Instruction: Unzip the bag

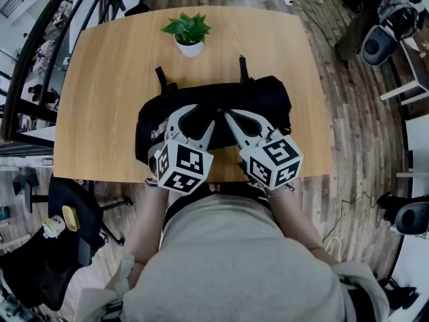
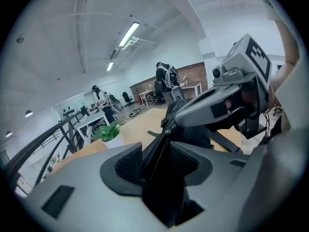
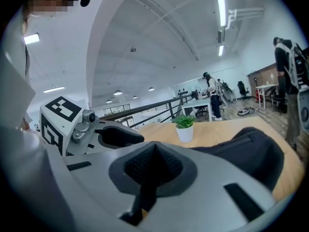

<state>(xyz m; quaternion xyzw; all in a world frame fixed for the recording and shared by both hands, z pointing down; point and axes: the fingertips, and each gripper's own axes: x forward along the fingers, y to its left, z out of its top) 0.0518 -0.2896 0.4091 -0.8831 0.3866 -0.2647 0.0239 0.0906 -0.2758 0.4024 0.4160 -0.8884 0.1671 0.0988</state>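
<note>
Where the person stands against the near edge of the surface (image 1: 100, 86), both tools hang over the black bag (image 1: 271, 99) lying across the middle of it; the left tongs (image 2: 157, 162) stand wide apart with the raised zipper (image 2: 155, 151) seam running up between the pads, which do not appear to press on it; the right tongs (image 3: 153, 164) are closed tight, their tips meeting just at the zipper pull (image 2: 168, 128) and, by the look of it, pinching it; beyond the bag, near the far edge, sits a small potted plant (image 1: 189, 32). What worries me is the loose left side: if the right tongs draw the pull along while nothing pins the fabric, the whole bag may drag or bunch instead of opening; the thin pull could also slip from so narrow a grip, and a hard tug away from the person might shove the bag toward the pot.
</note>
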